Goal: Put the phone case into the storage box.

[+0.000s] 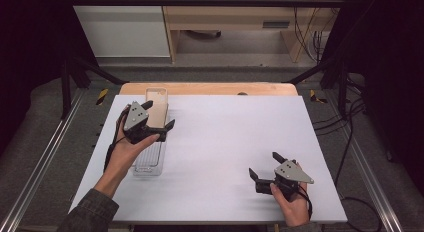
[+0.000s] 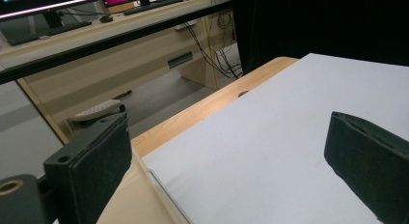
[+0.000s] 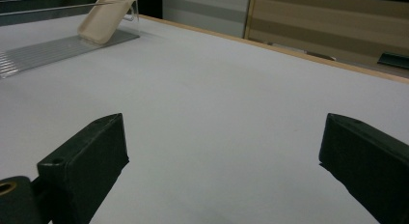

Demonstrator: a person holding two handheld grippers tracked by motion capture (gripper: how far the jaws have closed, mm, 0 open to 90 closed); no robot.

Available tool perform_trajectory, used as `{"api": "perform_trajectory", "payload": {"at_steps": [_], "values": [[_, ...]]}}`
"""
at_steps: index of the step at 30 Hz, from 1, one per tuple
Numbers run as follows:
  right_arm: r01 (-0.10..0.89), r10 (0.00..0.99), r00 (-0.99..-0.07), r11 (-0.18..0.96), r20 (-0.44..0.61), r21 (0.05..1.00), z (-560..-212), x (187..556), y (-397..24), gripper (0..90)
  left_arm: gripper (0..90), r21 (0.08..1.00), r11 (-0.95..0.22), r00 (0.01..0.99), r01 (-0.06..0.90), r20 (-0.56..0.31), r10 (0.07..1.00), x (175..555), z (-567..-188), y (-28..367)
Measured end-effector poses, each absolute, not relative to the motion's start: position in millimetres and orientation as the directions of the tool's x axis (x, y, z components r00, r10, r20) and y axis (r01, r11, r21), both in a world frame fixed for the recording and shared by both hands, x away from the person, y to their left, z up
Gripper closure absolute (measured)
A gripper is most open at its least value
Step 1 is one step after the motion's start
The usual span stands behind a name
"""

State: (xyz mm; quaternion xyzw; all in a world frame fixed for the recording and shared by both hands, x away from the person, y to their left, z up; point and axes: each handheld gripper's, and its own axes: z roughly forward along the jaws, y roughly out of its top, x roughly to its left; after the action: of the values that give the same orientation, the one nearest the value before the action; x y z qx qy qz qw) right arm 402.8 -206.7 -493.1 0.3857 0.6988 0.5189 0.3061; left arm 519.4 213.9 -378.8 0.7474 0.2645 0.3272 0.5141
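Nearest the person, the right gripper (image 1: 264,165) rests low on the white table sheet (image 1: 230,142) at its front right; its jaws stand wide apart with nothing between them, and in the right gripper view bare matte sheet lies between its black pads (image 3: 84,161). Farther in and to the left, the left gripper (image 1: 159,117) is held above a clear ribbed plastic tray (image 1: 148,164), jaws also spread wide and gripping nothing. A beige phone case (image 1: 158,109), smooth with rounded corners, leans tilted against the tray's far upright end, just beside the left gripper; I cannot tell whether a jaw touches it. Nothing lies between the two grippers, which are well apart. Past the sheet runs the wooden table edge (image 1: 210,88), then black frame rails (image 1: 200,2) and pale wooden furniture (image 1: 225,17)
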Motion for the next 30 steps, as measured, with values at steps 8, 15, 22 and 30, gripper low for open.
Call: {"api": "perform_trajectory", "payload": {"at_steps": [8,15,22,30], "values": [[0.221,0.857,-0.515,0.164,-0.028,0.961,-493,403,-207,3.1,2.6,0.951,-0.305,0.665,0.05,0.197,0.721,515,-377,211],[0.221,0.858,-0.513,0.162,-0.026,0.962,-493,403,-207,3.0,2.2,0.973,-0.224,0.692,0.051,0.127,0.71,510,-372,208],[0.221,0.858,-0.514,0.162,-0.027,0.962,-493,403,-207,3.0,2.2,0.978,-0.204,0.697,0.047,0.114,0.708,506,-370,210],[0.22,0.857,-0.515,0.163,-0.028,0.962,-493,402,-207,3.0,2.2,0.983,-0.176,0.7,0.042,0.097,0.708,500,-369,215]]}}
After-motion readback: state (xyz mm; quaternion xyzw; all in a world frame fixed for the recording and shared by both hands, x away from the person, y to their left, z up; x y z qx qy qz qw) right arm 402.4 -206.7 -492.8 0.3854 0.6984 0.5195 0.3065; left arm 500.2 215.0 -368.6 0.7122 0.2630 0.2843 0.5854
